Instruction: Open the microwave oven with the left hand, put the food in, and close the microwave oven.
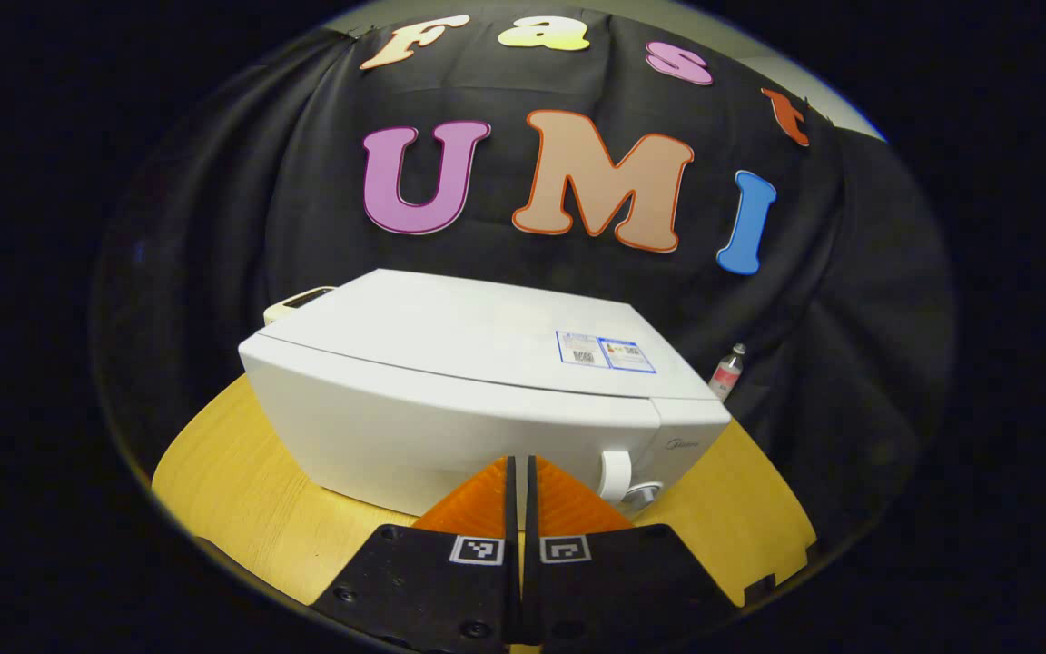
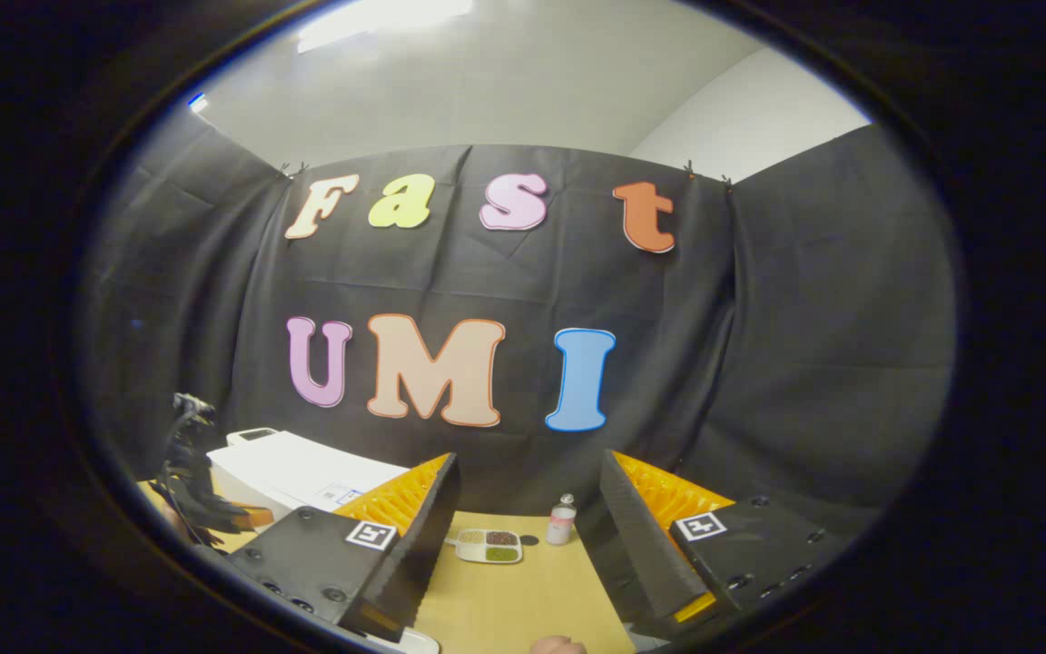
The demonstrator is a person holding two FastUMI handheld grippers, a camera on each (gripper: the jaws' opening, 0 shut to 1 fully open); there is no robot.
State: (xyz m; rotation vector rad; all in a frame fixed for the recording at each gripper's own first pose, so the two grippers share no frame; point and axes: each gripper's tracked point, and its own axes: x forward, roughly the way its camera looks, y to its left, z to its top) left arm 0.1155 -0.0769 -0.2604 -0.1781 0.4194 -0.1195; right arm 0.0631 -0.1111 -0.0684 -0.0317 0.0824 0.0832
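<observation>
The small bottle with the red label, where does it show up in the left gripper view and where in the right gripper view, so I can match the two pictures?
Left gripper view: the small bottle stands at the right, just past the microwave's right end, against the black cloth.
Right gripper view: it stands low in the middle, at the table's far edge, right of the food tray.
Shared landmark: the white microwave, at lower left in the right gripper view.

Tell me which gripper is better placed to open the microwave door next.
Left. The left gripper, fingers together, points straight at the closed microwave front, near its knob. The right gripper is open and faces the food tray and small bottle, with the microwave off to its side.
</observation>
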